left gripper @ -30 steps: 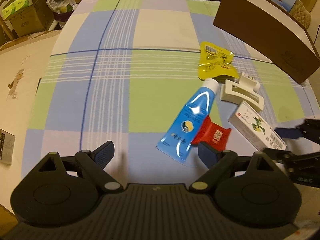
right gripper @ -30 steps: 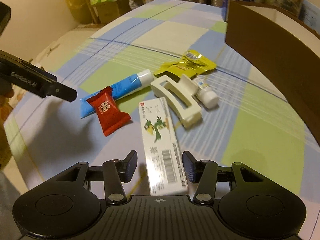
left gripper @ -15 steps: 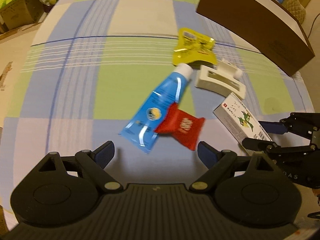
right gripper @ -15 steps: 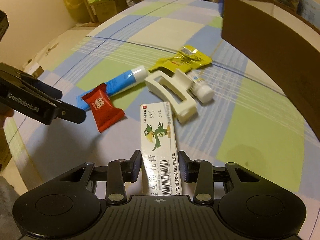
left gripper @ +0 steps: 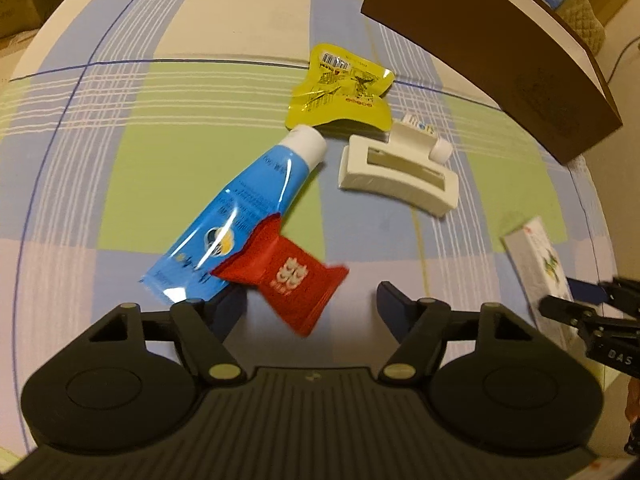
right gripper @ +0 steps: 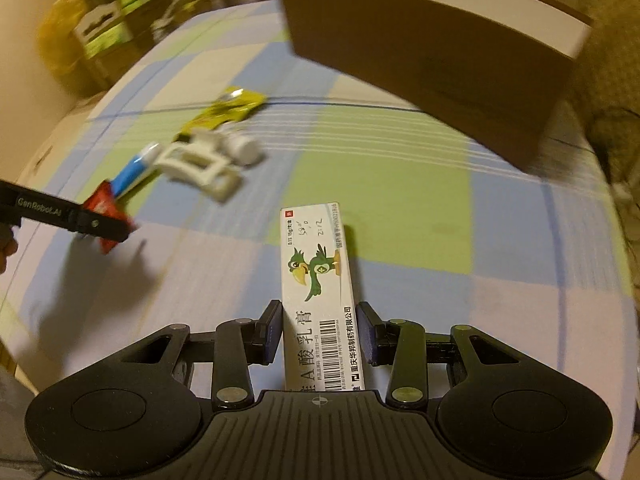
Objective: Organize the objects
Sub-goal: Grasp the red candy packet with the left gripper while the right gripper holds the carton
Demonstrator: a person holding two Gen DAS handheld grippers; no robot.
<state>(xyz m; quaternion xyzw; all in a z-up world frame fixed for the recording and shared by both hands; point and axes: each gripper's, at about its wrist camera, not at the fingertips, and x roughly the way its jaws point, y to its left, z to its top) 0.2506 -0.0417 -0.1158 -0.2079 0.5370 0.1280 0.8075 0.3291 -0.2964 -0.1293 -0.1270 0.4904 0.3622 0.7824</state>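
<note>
A checked tablecloth [left gripper: 168, 92] in blue, green and cream fills both views. At 1 o'clock in the left wrist view stands a long brown box [left gripper: 492, 52], its inside white. Toward the middle lie a blue tube [left gripper: 244, 208] with a white cap, a white hair clip [left gripper: 396, 176] at its 3 o'clock, and a yellow packet [left gripper: 340, 92] at 12 o'clock of both. A red sachet [left gripper: 288, 276] overlaps the tube's flat end. The left gripper [left gripper: 310, 300] has its fingers spread wide — the sachet sits between them, untouched. The right gripper [right gripper: 319, 338] is clamped on a white medicine carton [right gripper: 320, 280] printed with a green bird, held clear of the cloth and pointing to 12 o'clock.
</note>
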